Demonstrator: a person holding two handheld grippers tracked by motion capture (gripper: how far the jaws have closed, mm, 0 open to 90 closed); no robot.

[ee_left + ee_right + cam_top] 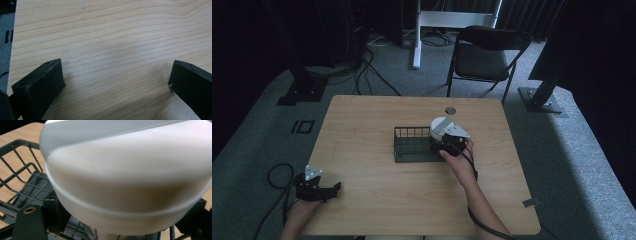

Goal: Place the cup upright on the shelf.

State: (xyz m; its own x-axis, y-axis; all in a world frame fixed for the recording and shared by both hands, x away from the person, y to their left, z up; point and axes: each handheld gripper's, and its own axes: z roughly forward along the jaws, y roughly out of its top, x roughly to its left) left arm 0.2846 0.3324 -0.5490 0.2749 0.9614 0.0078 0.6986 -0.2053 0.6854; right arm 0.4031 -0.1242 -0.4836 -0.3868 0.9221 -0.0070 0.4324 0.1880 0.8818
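A white bowl (441, 125) hangs tilted over the right end of a dark wire rack (412, 145) at the middle of the wooden table (377, 205). My right gripper (448, 143) is shut on it from the near side. In the right gripper view the bowl (125, 175) is very close, my right gripper (112, 227) has a black jaw on each side of its base, and the rack (22, 185) lies beneath. My left gripper (332, 191) rests open at the table's near left corner. In the left gripper view my left gripper (116, 75) has bare wood between its jaws.
A black folding chair (487, 50) stands beyond the far edge, beside a white desk leg (417, 35). Cables (367, 70) trail over the grey carpet at the far left. A round grommet (450, 110) sits in the tabletop behind the rack.
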